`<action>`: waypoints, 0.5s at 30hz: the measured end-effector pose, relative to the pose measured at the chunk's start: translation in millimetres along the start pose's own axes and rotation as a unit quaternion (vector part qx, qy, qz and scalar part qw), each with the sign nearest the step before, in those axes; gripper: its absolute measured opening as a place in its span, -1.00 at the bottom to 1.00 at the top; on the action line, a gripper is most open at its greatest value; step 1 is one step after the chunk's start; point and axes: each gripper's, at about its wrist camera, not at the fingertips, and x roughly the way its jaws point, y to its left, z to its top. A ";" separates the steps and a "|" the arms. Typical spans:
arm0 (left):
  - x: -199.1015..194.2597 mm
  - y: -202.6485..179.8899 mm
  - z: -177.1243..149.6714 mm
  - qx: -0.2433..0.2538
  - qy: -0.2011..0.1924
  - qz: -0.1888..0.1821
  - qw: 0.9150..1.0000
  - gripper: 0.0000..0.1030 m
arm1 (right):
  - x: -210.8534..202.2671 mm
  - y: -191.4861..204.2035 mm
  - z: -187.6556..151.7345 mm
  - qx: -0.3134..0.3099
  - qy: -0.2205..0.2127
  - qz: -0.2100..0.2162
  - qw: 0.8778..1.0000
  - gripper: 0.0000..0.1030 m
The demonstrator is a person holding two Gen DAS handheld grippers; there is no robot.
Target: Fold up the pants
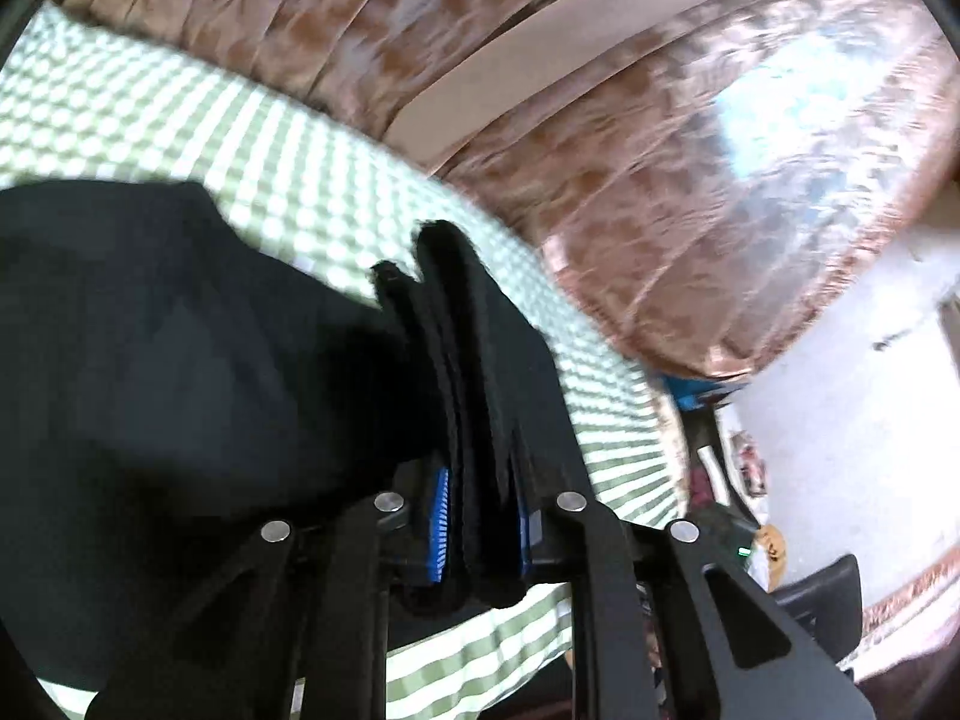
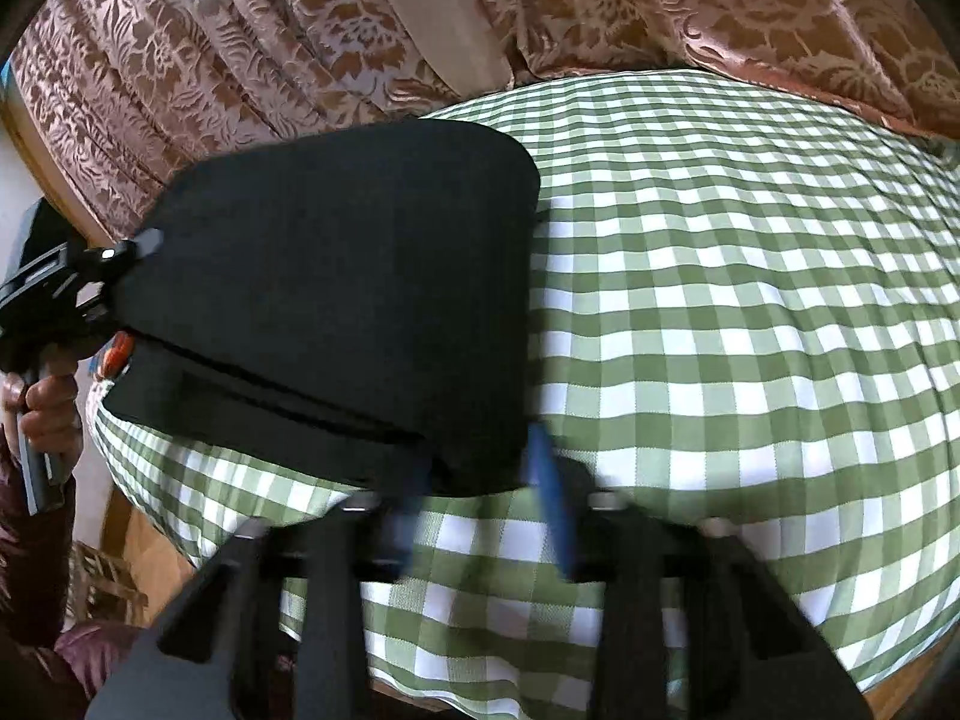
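My left gripper (image 1: 474,516) is clamped on a thick stack of layers at the edge of the black fabric pants (image 2: 336,294), the cloth packed tight between its blue-padded fingers (image 1: 440,525). My right gripper (image 2: 480,510) stands with its fingers apart, a wide gap between them; the near right corner of the pants reaches into that gap, but I cannot tell whether either pad touches cloth, since this view is smeared by motion.

The pants lie as a folded, roughly rectangular bundle on the left part of the green-and-white checked cloth (image 2: 750,312) that covers the surface. The rounded far corner points toward the brown floral curtain (image 2: 210,60) behind. The left edge of the bundle appears raised where my left gripper holds it.

Risks, as I judge them: with only 1 side gripped, any lift or pull could let the free side sag and the stacked layers slide out of line, undoing the fold. The bundle is thick, so an inner layer could slip from my left pinch. Dragging could also wrinkle the checked cloth beneath. The bundle sits near the surface's left edge, so a tug that way could take it over.

Count: 1 pair of pants, 2 grippers, 1 checked cloth, and 1 hand (image 2: 45,408) of mine in view on the left handle.
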 end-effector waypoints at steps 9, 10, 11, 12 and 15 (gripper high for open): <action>22.5 60.2 -34.4 -0.026 0.053 0.091 0.994 -0.72 | 9.6 3.5 -7.1 -0.029 0.040 -0.007 0.999 -0.48; 19.5 59.2 -35.9 -0.026 0.049 0.092 0.994 -0.72 | 6.6 1.3 -5.9 -0.036 0.059 0.006 0.998 -0.40; 18.2 57.2 -36.5 -0.022 0.046 0.093 0.994 -0.72 | 2.1 -0.6 -3.9 -0.045 0.069 0.013 0.997 -0.19; 17.3 54.7 -36.9 -0.016 0.040 0.096 0.994 -0.72 | -2.4 -1.4 -1.6 -0.052 0.072 0.012 0.996 -0.04; 13.3 50.1 -38.4 -0.002 0.032 0.098 0.995 -0.72 | -22.9 -2.4 15.9 -0.062 0.059 0.017 0.996 0.11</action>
